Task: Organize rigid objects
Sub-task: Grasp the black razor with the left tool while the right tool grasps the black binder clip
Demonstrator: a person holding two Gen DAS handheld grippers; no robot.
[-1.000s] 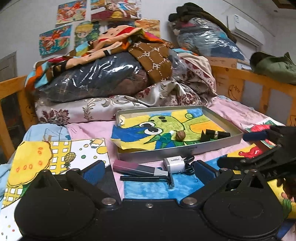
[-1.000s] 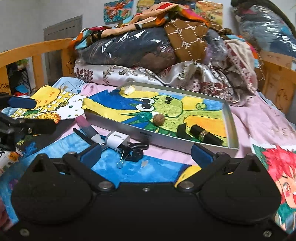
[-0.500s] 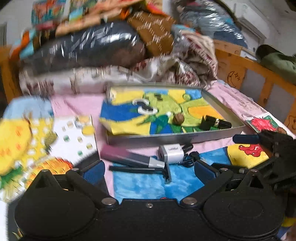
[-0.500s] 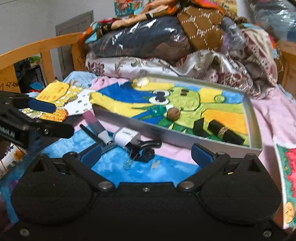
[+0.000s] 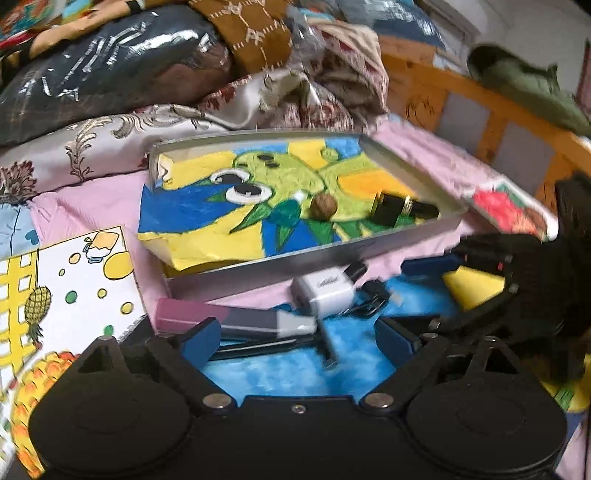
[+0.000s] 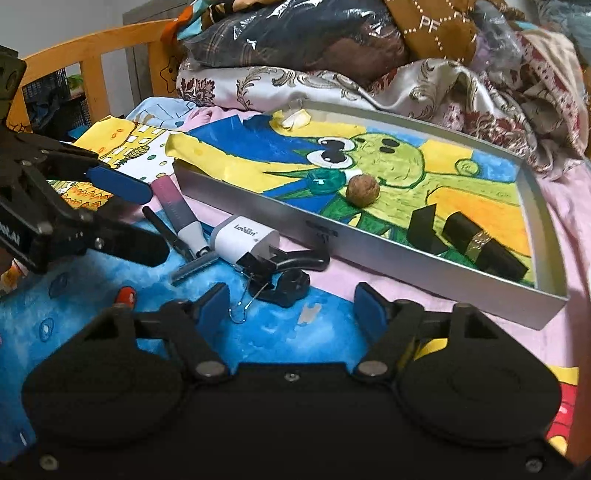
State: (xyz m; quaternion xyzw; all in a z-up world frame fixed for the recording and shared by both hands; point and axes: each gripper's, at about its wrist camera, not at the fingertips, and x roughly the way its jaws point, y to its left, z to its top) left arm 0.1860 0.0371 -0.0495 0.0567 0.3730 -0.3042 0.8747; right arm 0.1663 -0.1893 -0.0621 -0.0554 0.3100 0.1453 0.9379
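Tray (image 6: 369, 254): brushed grey metal, matt, smooth walls; lined with crayon-coloured paper (image 6: 461, 162), waxy. Walnut (image 6: 364, 189): rough brown shell. Black tube (image 6: 484, 247): glossy, gold metallic band. Charger (image 6: 245, 242): smooth white plastic, slight gloss. Razor (image 6: 183, 218): matt plastic handle, metal head. Far bedding (image 6: 314, 85): satin-sheen patterned cloth. Bag (image 6: 295, 33): shiny clear plastic. Rail (image 6: 88, 55): varnished wood.
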